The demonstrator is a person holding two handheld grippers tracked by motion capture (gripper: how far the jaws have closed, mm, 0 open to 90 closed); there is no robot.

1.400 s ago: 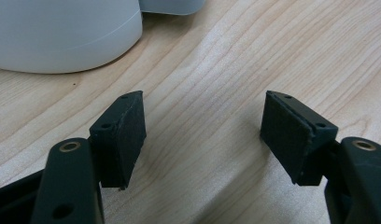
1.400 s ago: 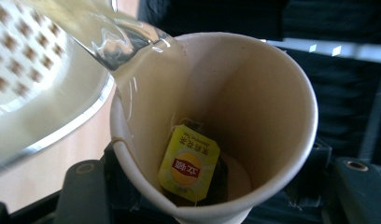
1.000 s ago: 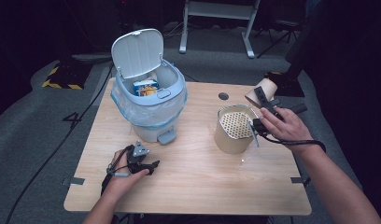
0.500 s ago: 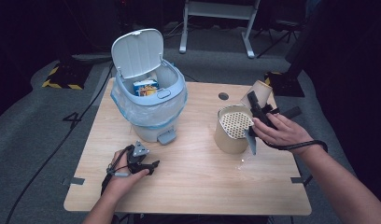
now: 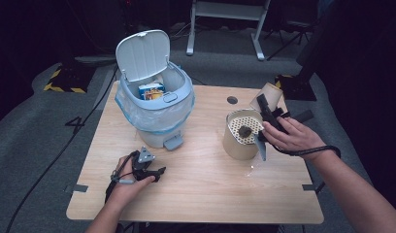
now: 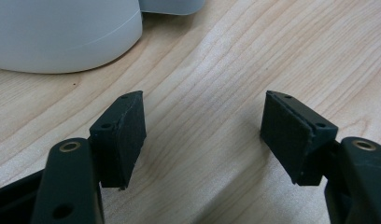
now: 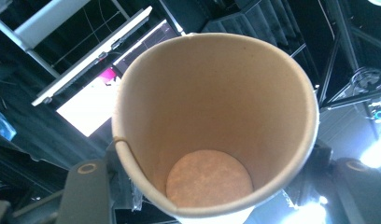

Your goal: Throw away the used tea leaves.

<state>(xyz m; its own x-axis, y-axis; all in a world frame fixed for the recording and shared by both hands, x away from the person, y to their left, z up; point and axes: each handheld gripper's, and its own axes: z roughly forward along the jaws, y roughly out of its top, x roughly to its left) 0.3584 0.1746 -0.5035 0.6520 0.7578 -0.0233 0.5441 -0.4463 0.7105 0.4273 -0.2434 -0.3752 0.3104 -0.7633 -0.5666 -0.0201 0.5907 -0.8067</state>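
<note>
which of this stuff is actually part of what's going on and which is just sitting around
In use:
- paper cup, empty, clamped in the right gripper
- strainer can with a dark lump on its mesh
- open bin, possibly

Lying about:
- left gripper, open, resting on the table
- metal stand on the floor behind

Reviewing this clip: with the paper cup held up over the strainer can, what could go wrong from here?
The right gripper clamps the paper cup by its thin wall, so it may crush or slip. The cup is tilted beside the perforated can; bumping the rim might tip the can or knock the dark lump off. The left gripper rests open on the table, steadying nothing.
</note>
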